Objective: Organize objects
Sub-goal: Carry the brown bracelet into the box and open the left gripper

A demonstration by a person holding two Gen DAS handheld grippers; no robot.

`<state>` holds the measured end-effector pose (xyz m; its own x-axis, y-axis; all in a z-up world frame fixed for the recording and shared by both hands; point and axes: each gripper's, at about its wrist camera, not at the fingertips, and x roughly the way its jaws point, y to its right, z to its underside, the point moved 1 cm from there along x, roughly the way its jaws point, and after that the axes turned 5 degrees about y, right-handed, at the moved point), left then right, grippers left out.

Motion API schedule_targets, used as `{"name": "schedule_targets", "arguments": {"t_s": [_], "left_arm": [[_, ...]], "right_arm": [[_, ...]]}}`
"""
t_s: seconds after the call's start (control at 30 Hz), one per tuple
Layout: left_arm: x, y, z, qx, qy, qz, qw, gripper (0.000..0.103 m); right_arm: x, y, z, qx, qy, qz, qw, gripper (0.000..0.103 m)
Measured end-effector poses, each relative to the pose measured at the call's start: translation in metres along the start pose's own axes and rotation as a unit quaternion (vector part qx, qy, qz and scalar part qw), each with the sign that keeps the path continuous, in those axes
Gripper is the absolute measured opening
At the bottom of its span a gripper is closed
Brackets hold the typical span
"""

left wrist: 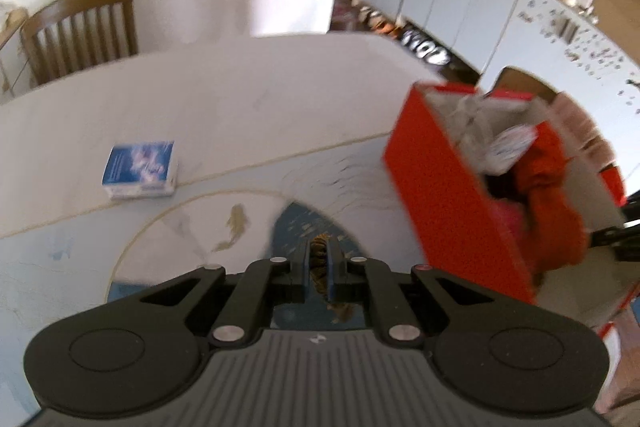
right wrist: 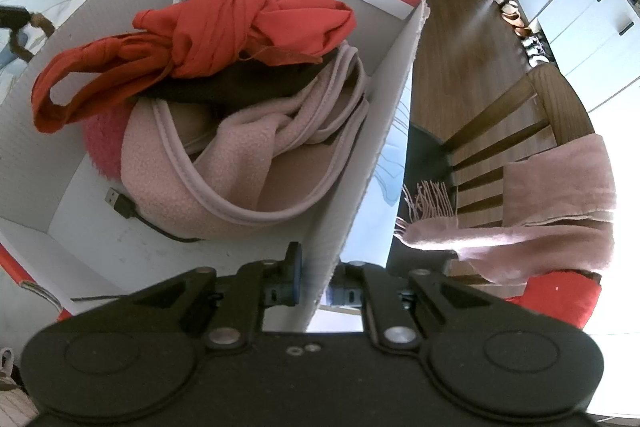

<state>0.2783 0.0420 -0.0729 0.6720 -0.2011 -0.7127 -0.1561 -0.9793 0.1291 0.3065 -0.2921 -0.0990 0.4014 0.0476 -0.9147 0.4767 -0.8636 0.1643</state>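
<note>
Right gripper [right wrist: 316, 287] pinching near wall of cardboard box [right wrist: 384, 131] (light, flexible, probably top-heavy with soft cloth). Left gripper [left wrist: 319, 267] pressed together on something brown.

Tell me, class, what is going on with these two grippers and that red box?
A person is tidying things into a red box on the table. The right gripper is clamped on the box's side wall. The box holds a knotted red cloth, pink fleece and cables. The left gripper is nearly shut over the tablecloth, gripping nothing clear. A small blue box sits outside.
</note>
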Motion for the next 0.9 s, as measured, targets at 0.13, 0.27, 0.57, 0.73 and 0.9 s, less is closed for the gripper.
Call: {"name": "schedule_targets", "arguments": {"t_s": [0.13, 0.27, 0.57, 0.73, 0.9], "left_arm": [[-0.029, 0.017, -0.014, 0.015, 0.04, 0.016, 0.9989, 0.007], [-0.055, 0.042, -0.033, 0.036, 0.074, 0.044, 0.9957, 0.007], [-0.067, 0.1, -0.061, 0.087, 0.097, 0.11, 0.9854, 0.007], [-0.062, 0.132, -0.073, 0.109, 0.096, 0.149, 0.9782, 0.007], [-0.043, 0.17, -0.072, 0.145, 0.075, 0.179, 0.9703, 0.007]], "right_arm": [[0.001, -0.001, 0.0, -0.002, 0.001, 0.001, 1.0, 0.01], [0.0, -0.002, 0.0, -0.004, 0.001, 0.001, 1.0, 0.01], [-0.001, -0.003, -0.001, -0.009, 0.002, 0.001, 1.0, 0.01], [-0.002, -0.003, -0.001, -0.009, 0.003, -0.001, 1.0, 0.01], [-0.002, -0.001, 0.0, -0.007, 0.005, -0.003, 1.0, 0.01]]}}
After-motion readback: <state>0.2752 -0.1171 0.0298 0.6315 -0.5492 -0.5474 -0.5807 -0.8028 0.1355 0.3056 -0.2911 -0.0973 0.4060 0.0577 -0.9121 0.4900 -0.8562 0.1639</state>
